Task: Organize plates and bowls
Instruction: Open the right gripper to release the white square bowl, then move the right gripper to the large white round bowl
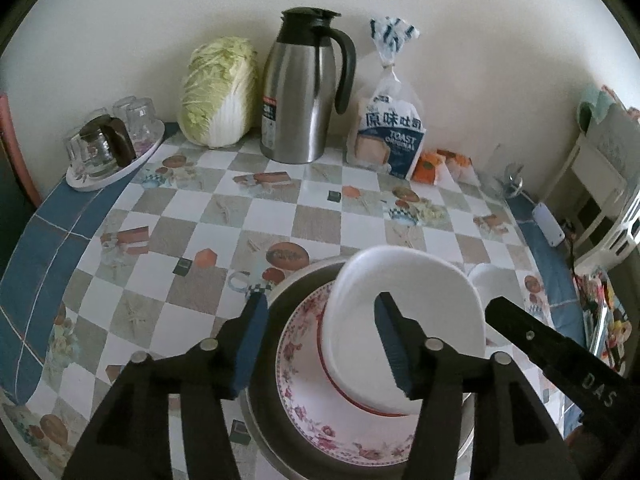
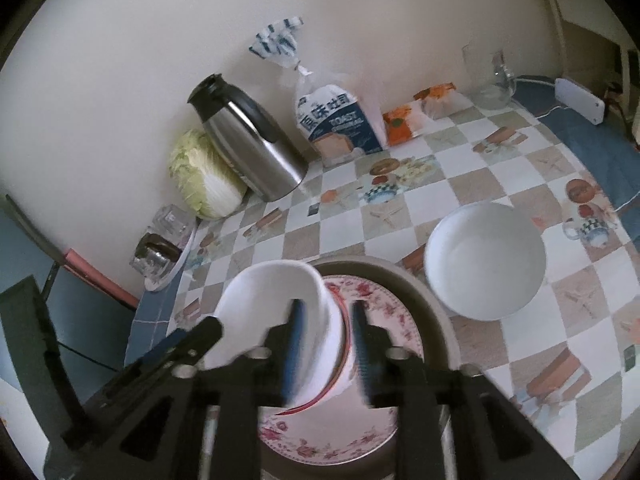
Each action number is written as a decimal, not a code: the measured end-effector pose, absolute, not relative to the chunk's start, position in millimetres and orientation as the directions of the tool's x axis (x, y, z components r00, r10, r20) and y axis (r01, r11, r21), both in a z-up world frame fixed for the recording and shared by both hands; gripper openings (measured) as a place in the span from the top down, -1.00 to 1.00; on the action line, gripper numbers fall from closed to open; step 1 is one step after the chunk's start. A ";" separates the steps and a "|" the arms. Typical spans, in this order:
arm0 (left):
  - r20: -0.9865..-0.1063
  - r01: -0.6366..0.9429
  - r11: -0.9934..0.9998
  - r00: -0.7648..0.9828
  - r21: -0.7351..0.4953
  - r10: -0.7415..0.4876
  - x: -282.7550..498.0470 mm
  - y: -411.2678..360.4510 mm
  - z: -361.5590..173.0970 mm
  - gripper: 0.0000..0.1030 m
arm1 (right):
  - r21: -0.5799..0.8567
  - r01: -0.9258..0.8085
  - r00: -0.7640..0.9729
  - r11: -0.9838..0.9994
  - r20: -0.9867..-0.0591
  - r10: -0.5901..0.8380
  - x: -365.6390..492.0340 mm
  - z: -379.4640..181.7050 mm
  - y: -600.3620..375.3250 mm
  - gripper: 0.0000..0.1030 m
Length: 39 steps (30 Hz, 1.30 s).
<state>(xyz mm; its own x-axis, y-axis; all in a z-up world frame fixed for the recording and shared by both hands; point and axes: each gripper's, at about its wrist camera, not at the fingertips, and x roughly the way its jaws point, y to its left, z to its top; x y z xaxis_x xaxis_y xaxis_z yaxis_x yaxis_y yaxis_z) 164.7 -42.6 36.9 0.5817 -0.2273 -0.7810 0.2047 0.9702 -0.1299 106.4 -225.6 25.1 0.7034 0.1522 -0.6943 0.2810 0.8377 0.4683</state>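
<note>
White ceramic bowl (image 1: 404,320) with a red band at its rim, lying upside down on a floral plate (image 1: 320,412); pink-red flower print runs round the plate's border. That plate sits inside a wider grey dish (image 2: 404,280), the whole stack on the checked tablecloth (image 1: 200,240).

Count: two bowls, the second bowl (image 2: 484,260) plain white, upright, empty, just right of the stack; one floral plate; one grey dish.

Left gripper (image 1: 320,344): jaws stand apart, one blue pad left of the plate's edge, the other over the inverted bowl; neither pad presses on anything. Right gripper (image 2: 326,344): jaws narrowly parted, straddling the bowl's wall; picture blurred here, but a gap shows at the right finger.

Along the wall: one steel jug (image 1: 304,88), one cabbage (image 1: 218,92), one bag of toast (image 1: 390,128), orange packets (image 1: 436,164). Oval tray (image 1: 132,164) at far left holds upturned glasses and a small glass pot (image 1: 104,140); exact glass count unclear.
</note>
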 end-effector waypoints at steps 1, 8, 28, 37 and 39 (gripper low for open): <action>-0.779 0.195 0.972 0.586 -0.128 -0.220 165.0 -41.1 37.7 -0.30 | 0.464 0.286 0.703 0.838 -0.696 0.145 105.6 25.4 -227.1 -0.06; -0.764 0.104 0.989 0.629 -0.102 -0.145 166.8 -26.2 42.7 -0.75 | 0.420 0.297 0.713 0.858 -0.695 0.094 101.3 31.7 -234.4 -0.43; -0.745 0.010 0.992 0.659 -0.124 -0.100 160.6 -10.2 47.3 -0.83 | 0.457 0.290 0.778 0.841 -0.625 0.071 76.6 57.2 -266.5 -1.00; -0.715 0.078 0.987 0.682 -0.140 -0.155 150.7 -24.4 64.4 -0.83 | 0.427 0.326 0.754 0.843 -0.656 0.040 66.7 57.9 -292.7 -1.00; -0.704 0.101 0.985 0.689 -0.141 -0.171 149.9 -30.1 70.3 -0.83 | 0.397 0.339 0.737 0.853 -0.675 0.021 67.3 54.4 -297.6 -1.00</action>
<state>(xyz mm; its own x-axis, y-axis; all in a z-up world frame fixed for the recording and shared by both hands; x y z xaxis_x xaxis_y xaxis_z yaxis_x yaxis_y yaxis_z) 149.9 -30.1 70.3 0.6890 -0.1710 -0.7043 0.1007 0.9849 -0.1406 67.3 -297.6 54.4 0.7371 0.0214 -0.6754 0.3393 0.8527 0.3972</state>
